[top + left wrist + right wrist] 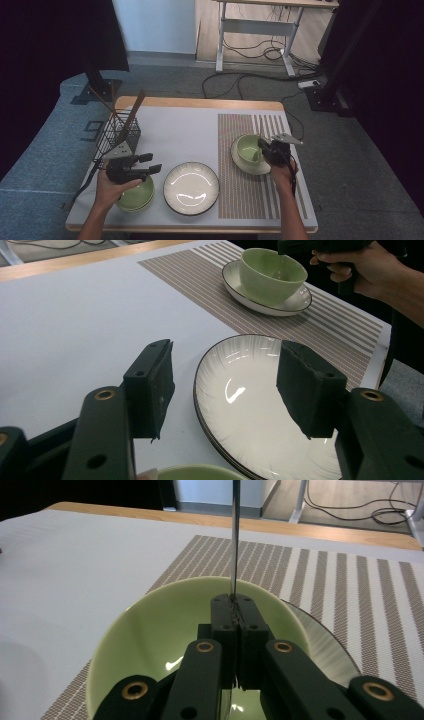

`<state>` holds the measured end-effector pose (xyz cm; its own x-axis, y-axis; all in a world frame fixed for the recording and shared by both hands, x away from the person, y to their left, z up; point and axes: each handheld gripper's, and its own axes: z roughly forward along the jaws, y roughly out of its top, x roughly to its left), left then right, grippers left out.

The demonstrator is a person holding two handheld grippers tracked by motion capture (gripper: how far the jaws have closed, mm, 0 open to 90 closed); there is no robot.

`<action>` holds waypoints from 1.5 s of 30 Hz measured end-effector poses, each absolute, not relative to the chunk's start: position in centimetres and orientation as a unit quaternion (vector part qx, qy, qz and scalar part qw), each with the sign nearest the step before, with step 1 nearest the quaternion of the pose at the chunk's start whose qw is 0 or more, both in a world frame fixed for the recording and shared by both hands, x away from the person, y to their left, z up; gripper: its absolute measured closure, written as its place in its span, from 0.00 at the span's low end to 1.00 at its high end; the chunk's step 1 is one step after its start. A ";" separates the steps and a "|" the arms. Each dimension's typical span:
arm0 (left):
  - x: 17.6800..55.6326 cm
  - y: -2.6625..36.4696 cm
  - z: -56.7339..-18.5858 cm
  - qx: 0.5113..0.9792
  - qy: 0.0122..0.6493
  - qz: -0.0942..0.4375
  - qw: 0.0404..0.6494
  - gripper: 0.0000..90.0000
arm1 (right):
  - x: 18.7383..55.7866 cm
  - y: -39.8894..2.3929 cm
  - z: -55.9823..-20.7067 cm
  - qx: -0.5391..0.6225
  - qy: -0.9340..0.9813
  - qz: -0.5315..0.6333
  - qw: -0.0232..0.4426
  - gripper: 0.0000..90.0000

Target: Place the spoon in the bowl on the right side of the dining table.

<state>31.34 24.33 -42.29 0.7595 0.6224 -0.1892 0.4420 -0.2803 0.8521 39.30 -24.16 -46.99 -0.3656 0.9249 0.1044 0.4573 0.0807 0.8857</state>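
Observation:
My right gripper (261, 145) hovers over a green bowl (247, 148) that sits on a white saucer (239, 163) on the striped placemat. Its jaws are shut on a thin metal utensil (234, 540), seen edge-on and sticking straight out past the tips over the bowl (150, 630). My left gripper (152, 162) is open with nothing between its pads (152, 385). It is held above a second green bowl (137, 197) at the front left and points toward the white plate (250, 405).
A black wire basket (117, 135) with wooden utensils stands at the left back of the table. The striped placemat (250, 200) covers the right part. The white plate (191, 188) lies front centre. A desk frame and cables are on the floor beyond.

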 end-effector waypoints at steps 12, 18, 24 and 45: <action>31.4 24.2 -42.4 0.797 0.333 0.088 0.496 0.44 | 39.3 -25.1 -47.2 0.516 0.678 0.444 0.277 0.96; 31.4 24.2 -42.5 0.798 0.334 0.087 0.495 0.45 | 39.3 -25.7 -47.3 0.525 0.667 0.447 0.282 0.96; 31.4 24.2 -42.5 0.796 0.334 0.090 0.496 0.45 | 39.3 -26.2 -47.5 0.534 0.660 0.444 0.286 0.94; 31.2 24.4 -42.4 0.787 0.335 0.084 0.512 0.46 | 39.3 -27.4 -48.0 0.555 0.647 0.449 0.268 0.83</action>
<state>31.24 24.39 -42.36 0.7614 0.6133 -0.2100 0.4407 -0.2520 0.8616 39.31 -27.38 -48.03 -0.2415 0.9585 0.1517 0.4770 -0.0189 0.8787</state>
